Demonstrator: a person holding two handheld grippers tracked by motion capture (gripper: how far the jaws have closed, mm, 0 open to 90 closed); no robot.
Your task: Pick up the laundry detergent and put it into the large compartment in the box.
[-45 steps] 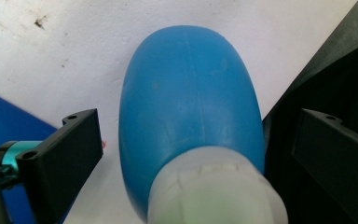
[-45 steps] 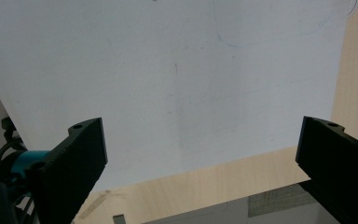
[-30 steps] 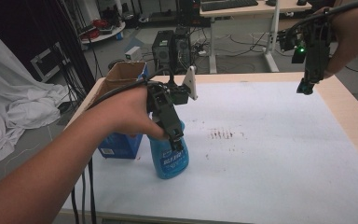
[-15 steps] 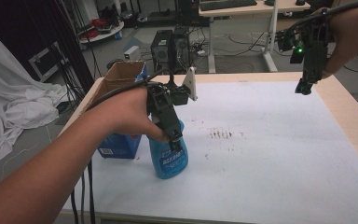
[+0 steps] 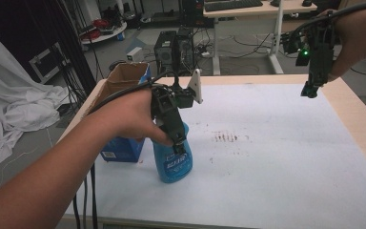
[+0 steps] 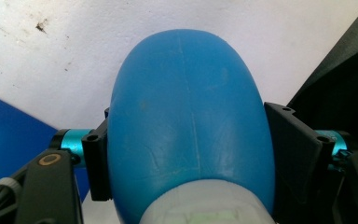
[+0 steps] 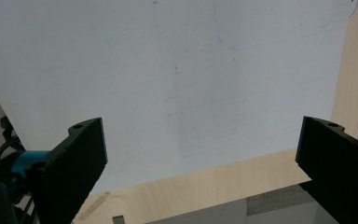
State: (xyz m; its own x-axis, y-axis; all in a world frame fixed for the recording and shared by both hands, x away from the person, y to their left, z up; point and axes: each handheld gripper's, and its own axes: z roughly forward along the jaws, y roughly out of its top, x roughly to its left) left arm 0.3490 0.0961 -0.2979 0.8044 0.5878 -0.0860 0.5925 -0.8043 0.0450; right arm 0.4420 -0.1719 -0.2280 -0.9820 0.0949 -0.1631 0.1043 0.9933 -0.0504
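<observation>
**Left jaws clamping a blue bottle, right jaws hanging open**

Near the front left of the worktop [image 5: 286,157], a blue bottle [image 5: 173,162] is standing upright on the white sheet [image 5: 276,186] that is covering most of the surface. The left gripper [image 5: 178,143] is reaching down from above, and its jaws are pressing against the two sides of the bottle's upper body. From the left gripper view, the rounded blue bottle [image 6: 191,116] is sitting squarely between the two black jaws, touching both, with a pale label at its lower end. The person's left hand [image 5: 128,114] is wrapping around the gripper's body, and a cable is trailing back along the forearm.

Just beside the bottle, on its left, a blue box [image 5: 121,148] is resting on the worktop, and behind that an open cardboard box [image 5: 124,78] is standing at the worktop's left edge. A patch of reddish marks [image 5: 225,138] is showing on the sheet to the right of the bottle.

Over the far right corner, the right gripper [image 5: 310,89] is hanging well apart from the bottle, pointing downward with a green light glowing on it. Its jaws are standing wide apart with nothing between them, above the sheet and the bare wooden edge [image 7: 205,186].
</observation>
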